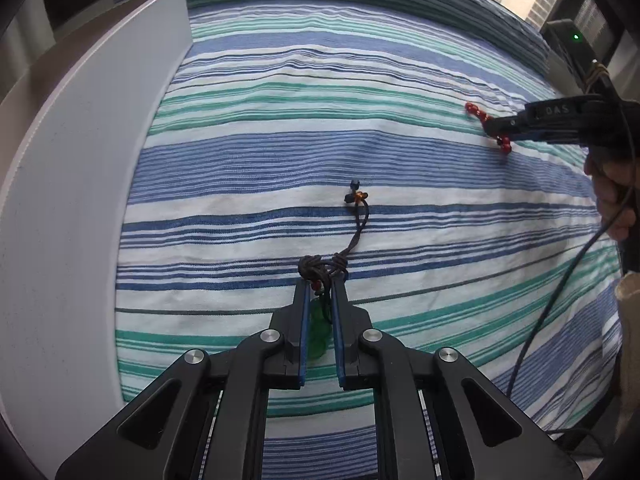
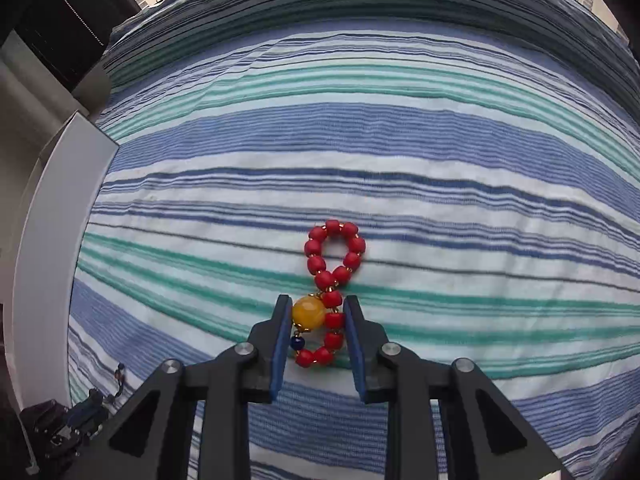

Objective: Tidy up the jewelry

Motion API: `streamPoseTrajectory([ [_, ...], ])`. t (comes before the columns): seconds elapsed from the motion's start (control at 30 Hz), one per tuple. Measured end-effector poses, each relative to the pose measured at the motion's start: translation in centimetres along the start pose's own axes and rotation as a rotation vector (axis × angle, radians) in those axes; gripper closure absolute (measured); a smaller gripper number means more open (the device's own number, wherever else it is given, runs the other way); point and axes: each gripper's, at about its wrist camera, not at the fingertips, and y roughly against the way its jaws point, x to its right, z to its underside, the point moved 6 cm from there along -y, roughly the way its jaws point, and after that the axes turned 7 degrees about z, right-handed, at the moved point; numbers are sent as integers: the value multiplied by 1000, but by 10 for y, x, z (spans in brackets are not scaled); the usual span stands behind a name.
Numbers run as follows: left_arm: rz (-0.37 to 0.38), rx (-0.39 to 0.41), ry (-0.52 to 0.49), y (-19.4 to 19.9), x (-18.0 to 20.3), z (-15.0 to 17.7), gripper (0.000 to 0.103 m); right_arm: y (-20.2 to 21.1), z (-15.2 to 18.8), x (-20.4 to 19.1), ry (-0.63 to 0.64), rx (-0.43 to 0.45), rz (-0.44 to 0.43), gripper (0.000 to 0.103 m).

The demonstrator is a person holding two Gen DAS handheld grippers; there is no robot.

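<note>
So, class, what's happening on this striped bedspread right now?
A person is sorting jewelry with a handheld gripper in each hand. The left gripper is shut on a dark cord necklace with a green pendant, its beaded end trailing over the striped bedspread. The right gripper has its fingers around a red bead bracelet, pressing its yellow bead and a red one, with the bracelet lying on the fabric. A white box stands at the left.

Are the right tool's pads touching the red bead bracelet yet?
Touching. In the right wrist view the right tool has its pads pressed against the red bead bracelet: yellow bead against one, red beads against the other.
</note>
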Motion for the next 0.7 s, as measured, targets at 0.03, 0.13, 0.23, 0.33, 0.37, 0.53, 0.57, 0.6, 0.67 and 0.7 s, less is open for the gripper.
streamPoseTrajectory([
  [0.03,0,-4,-2,-1,1,2,94,6,19,1,0,-16,-27,77],
  [0.13,-9,-10,-16,-2,4,9,94,23,66,4,-27,-38,-94,75],
  [0.23,-25,-3,-28,2,7,15,82,43,101,17,-85,-23,-145,68],
  [0.33,-15,3,-25,8,5,20,59,62,117,30,-166,30,-204,59],
  [0.37,-12,6,-23,9,4,21,58,67,120,36,-177,52,-181,59],
  [0.53,-5,14,-12,18,-4,26,49,74,130,37,-139,95,-113,59],
  [0.57,-5,19,-7,19,-6,26,47,72,131,35,-136,92,-119,59],
  [0.6,-11,23,-4,21,-7,26,44,68,130,32,-135,93,-121,59],
  [0.67,-29,31,-7,25,-10,26,43,70,129,30,-127,114,-105,59],
  [0.7,-33,34,-8,27,-11,26,41,73,129,29,-120,128,-92,59],
])
